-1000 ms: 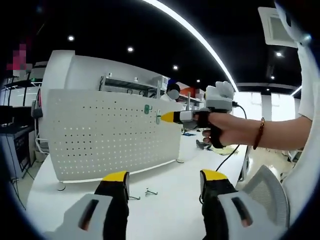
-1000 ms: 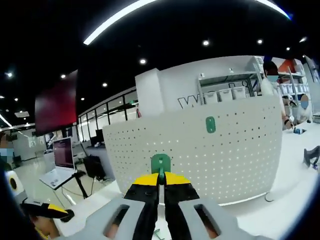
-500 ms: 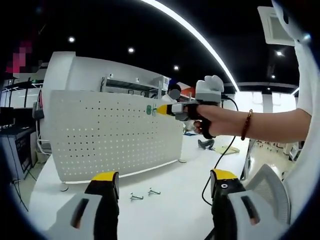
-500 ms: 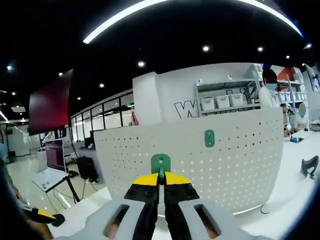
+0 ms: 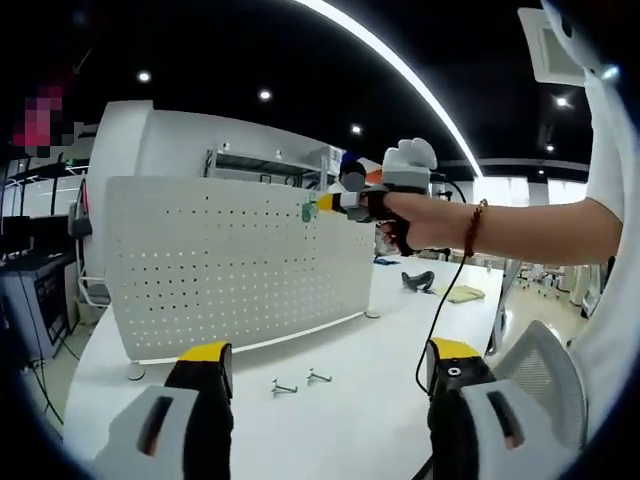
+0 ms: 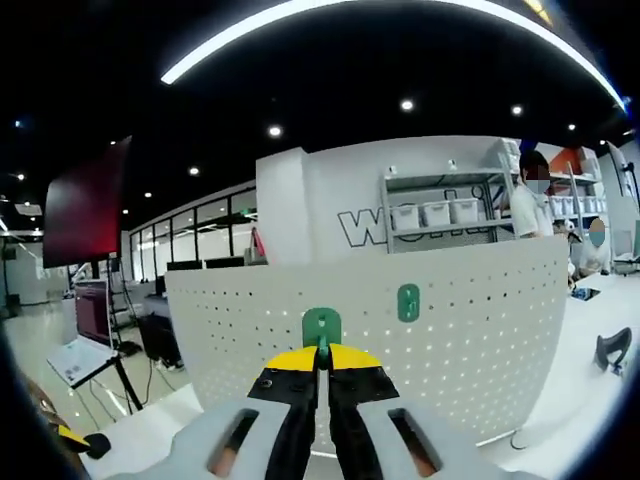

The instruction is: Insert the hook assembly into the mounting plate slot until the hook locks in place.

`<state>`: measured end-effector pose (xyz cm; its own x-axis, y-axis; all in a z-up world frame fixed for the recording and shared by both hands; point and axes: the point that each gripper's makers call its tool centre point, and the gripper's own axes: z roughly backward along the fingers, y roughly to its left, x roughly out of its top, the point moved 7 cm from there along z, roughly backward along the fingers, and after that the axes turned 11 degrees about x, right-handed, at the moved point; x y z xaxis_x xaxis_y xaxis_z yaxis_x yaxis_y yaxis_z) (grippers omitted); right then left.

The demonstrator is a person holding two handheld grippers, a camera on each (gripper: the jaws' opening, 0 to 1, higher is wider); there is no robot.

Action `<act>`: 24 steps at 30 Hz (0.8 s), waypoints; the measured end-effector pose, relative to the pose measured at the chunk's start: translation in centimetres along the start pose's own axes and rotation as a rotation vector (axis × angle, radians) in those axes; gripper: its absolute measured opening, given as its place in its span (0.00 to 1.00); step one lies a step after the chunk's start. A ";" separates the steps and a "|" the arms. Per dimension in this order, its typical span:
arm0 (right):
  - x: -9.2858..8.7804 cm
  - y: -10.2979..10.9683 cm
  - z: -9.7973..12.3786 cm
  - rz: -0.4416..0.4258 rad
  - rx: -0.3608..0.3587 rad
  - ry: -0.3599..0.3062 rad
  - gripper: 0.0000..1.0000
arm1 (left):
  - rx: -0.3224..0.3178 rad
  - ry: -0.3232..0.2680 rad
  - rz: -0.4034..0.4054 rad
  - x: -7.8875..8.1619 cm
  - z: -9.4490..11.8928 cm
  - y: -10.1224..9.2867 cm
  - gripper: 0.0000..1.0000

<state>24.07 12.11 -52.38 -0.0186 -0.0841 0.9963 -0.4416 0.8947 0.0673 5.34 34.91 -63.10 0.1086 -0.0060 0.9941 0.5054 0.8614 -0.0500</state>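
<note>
The right hand-held gripper [image 6: 320, 372] pinches a green hook [image 6: 321, 326], aiming it at the pegboard [image 6: 450, 320] (1 hook [image 6: 408, 302] already mounted). The left hand-held gripper [image 5: 325, 372], wide open and empty, waits above the tabletop [image 5: 340, 420].

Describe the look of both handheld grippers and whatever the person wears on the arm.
Each gripper has light grey bodies with dark oblong slots, black jaws and yellow tips: the left gripper and the right gripper alike. In the left gripper view, the right one carries a white rounded top and trails a black cable. The person wears a reddish-brown bead bracelet and a white short sleeve.
</note>
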 end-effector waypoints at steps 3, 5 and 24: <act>0.2 -0.3 -0.5 0.007 -0.003 -0.001 0.01 | 0.006 -0.001 0.003 0.0 0.1 0.4 0.81; 0.2 -0.6 -0.7 0.012 -0.010 0.000 0.01 | 0.009 0.004 -0.004 0.0 0.1 0.6 0.81; 0.7 -2.0 -3.0 0.026 -0.072 -0.011 0.01 | 0.023 0.003 0.016 -0.2 0.9 1.3 0.84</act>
<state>27.68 11.55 -51.70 -0.0391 -0.0651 0.9971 -0.3755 0.9257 0.0457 5.22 36.46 -63.23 0.1189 0.0060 0.9929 0.4840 0.8728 -0.0632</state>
